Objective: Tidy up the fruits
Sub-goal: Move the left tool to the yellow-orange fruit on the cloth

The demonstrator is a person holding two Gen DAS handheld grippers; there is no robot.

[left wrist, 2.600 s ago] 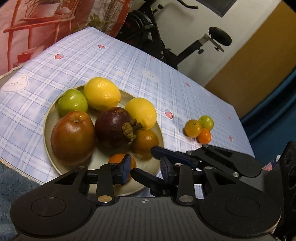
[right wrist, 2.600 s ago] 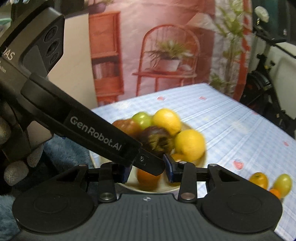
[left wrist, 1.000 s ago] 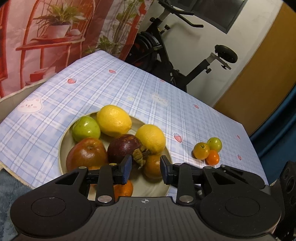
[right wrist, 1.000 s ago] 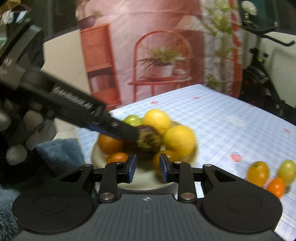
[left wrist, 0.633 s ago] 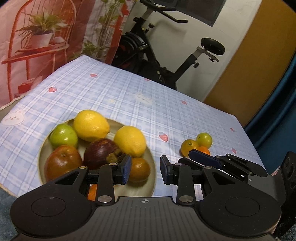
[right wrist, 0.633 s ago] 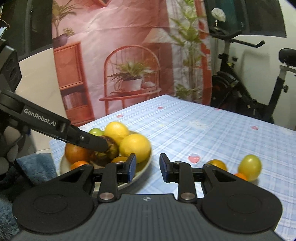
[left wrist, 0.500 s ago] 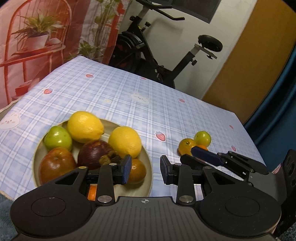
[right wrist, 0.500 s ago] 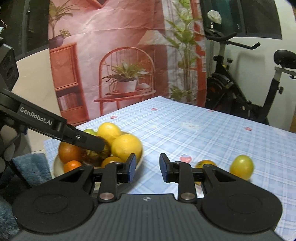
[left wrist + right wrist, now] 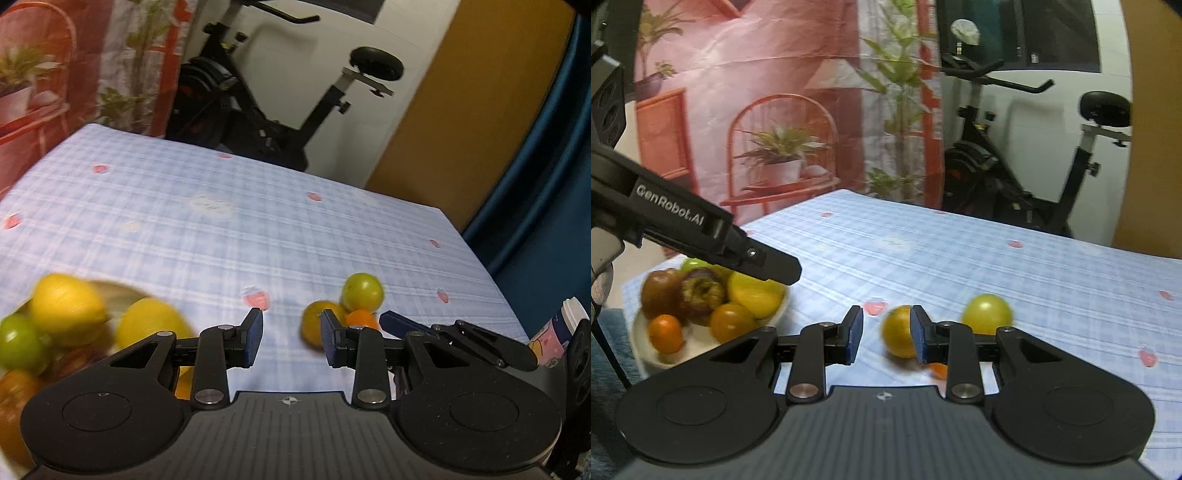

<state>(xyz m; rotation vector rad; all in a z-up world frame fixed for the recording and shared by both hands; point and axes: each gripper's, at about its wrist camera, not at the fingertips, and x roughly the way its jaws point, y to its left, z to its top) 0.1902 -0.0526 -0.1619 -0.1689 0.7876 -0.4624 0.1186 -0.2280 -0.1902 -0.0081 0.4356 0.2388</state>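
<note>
The right gripper (image 9: 886, 339) hangs low over the counter (image 9: 960, 258) with its jaws spread and nothing between the pads. A yellow-orange fruit (image 9: 897, 336) lies on the checked cloth just beyond the gap, toward the right-hand pad, which hides its right edge; whether pad and fruit touch cannot be told through the blur. A green fruit (image 9: 987, 313) sits just right of it, outside the jaws, and a small orange fruit (image 9: 939, 370) peeks out below the right-hand finger.

The left gripper (image 9: 291, 338) also has its jaws spread and empty. In its view the same three loose fruits cluster just past its right-hand pad: the yellow-orange one (image 9: 314, 326) partly hidden behind that pad, the green one (image 9: 362, 292) behind it, and the small orange one (image 9: 362, 319) between them. The right gripper's fingertips (image 9: 397, 322) reach in beside this cluster.

To the left stands a plate (image 9: 698, 341) piled with lemons (image 9: 755, 293), a dark purple fruit (image 9: 701, 291), a brown-red fruit (image 9: 659, 290) and small orange ones (image 9: 666, 333), well apart from the loose three. The left gripper's finger (image 9: 764, 264) hovers above that pile.
</note>
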